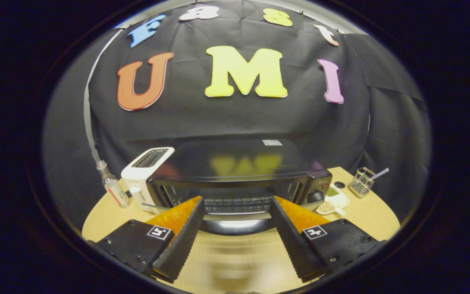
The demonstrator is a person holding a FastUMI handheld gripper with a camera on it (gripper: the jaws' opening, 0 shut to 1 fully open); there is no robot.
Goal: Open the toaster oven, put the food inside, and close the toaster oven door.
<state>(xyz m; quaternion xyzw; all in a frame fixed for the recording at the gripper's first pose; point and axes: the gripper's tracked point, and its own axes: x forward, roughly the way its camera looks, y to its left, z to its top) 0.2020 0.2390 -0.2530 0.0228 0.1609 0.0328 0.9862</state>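
Gripper [236, 204] spread wide, holding nothing, fingers aimed at toaster oven [239, 175] just ahead on wooden table [235, 253]. Oven door [235, 222] dropped open (rack visible inside). White toaster [145, 171] touching oven's side.

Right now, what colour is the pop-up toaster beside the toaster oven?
White, seen in the gripper view: toaster.

I count one toaster oven [239, 179] on my desk [235, 253], and one white pop-up toaster [143, 171] beside it. There is one small clear bottle [112, 188], one wire basket [361, 181] holding one utensil, and one white dish [335, 202] with two portions of food. My one tool [236, 201] has two fingers [182, 241], spread apart.
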